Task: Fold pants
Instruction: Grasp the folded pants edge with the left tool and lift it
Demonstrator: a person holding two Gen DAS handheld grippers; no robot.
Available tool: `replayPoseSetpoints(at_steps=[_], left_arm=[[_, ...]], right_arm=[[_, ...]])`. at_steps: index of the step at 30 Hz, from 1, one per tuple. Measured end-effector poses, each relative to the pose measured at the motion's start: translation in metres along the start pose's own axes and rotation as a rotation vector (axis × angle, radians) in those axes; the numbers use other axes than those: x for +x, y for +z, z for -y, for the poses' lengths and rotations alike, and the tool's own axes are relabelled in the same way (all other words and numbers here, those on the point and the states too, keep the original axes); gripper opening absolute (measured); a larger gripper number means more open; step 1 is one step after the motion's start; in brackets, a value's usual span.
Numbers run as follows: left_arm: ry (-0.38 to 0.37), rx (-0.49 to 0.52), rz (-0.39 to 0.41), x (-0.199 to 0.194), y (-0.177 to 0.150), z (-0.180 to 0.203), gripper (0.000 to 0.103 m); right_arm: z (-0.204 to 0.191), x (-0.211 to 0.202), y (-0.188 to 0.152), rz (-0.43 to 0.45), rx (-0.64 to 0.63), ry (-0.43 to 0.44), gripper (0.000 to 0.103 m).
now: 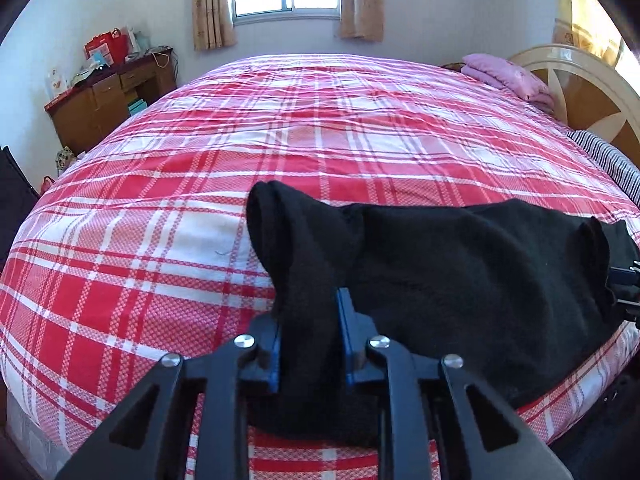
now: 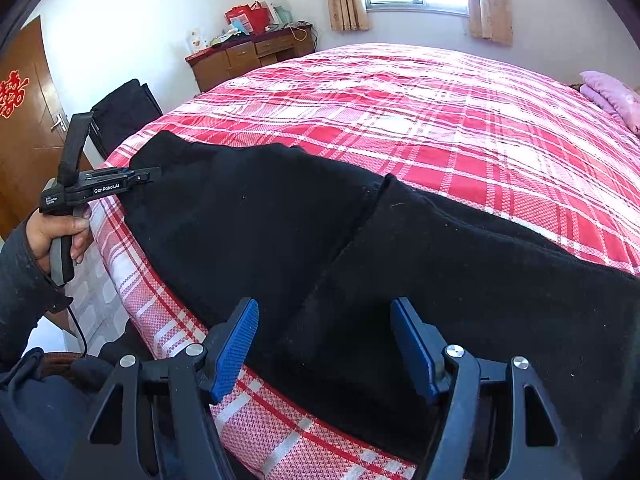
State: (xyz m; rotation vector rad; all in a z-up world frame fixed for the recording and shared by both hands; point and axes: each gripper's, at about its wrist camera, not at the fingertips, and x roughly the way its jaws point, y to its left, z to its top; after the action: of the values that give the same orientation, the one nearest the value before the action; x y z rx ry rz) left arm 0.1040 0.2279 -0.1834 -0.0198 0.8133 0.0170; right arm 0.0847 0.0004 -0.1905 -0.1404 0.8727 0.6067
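Note:
Black pants [image 1: 460, 264] lie along the near edge of a bed with a red and white plaid cover [image 1: 320, 128]. My left gripper [image 1: 308, 316] is shut on a bunched end of the pants and lifts it into a raised fold. In the right wrist view the pants [image 2: 280, 232] spread flat across the bed edge with a seam down the middle. My right gripper [image 2: 324, 320] is open, its blue pads either side of the cloth just above it. The left gripper [image 2: 140, 176] shows there at the far left end of the pants, held by a hand.
A wooden desk [image 1: 104, 100] with bags and boxes stands at the far left wall. A pink folded blanket [image 1: 508, 76] and a headboard [image 1: 592, 96] are at the right. A striped pillow [image 1: 608, 160] lies near the right edge. A door [image 2: 24, 120] is at left.

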Motion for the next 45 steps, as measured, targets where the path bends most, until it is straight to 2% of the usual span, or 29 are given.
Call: replayPoseSetpoints(at_steps=[9,15,17,20,21,27,34,45], left_arm=[[-0.012,0.031,0.011,-0.015,0.007,0.012,0.022],[-0.06,0.062,0.035,-0.033,0.016,0.031,0.022],[-0.111,0.049,0.037,-0.039,0.019,0.037,0.022],[-0.151,0.062,0.052,-0.049,0.024,0.048,0.022],[-0.155,0.067,0.056,-0.052,0.025,0.051,0.022],[-0.296,0.035,0.08,-0.073,0.04,0.068,0.022],[-0.467,-0.004,0.053,-0.075,0.06,0.1,0.022],[-0.648,0.065,0.025,-0.089,0.097,0.183,0.022]], right_arm=[[0.01,-0.012,0.0,0.006,0.002,-0.068,0.07],[0.015,-0.01,-0.004,-0.053,-0.018,-0.111,0.07],[0.014,-0.011,-0.005,-0.055,-0.029,-0.115,0.07],[0.012,-0.017,-0.002,-0.038,-0.035,-0.103,0.07],[0.011,-0.022,-0.001,-0.025,-0.039,-0.097,0.07],[0.015,-0.057,0.009,0.061,-0.054,-0.139,0.07],[0.052,-0.096,0.008,0.127,0.055,-0.203,0.07],[0.123,-0.12,-0.028,0.106,0.244,-0.282,0.07]])
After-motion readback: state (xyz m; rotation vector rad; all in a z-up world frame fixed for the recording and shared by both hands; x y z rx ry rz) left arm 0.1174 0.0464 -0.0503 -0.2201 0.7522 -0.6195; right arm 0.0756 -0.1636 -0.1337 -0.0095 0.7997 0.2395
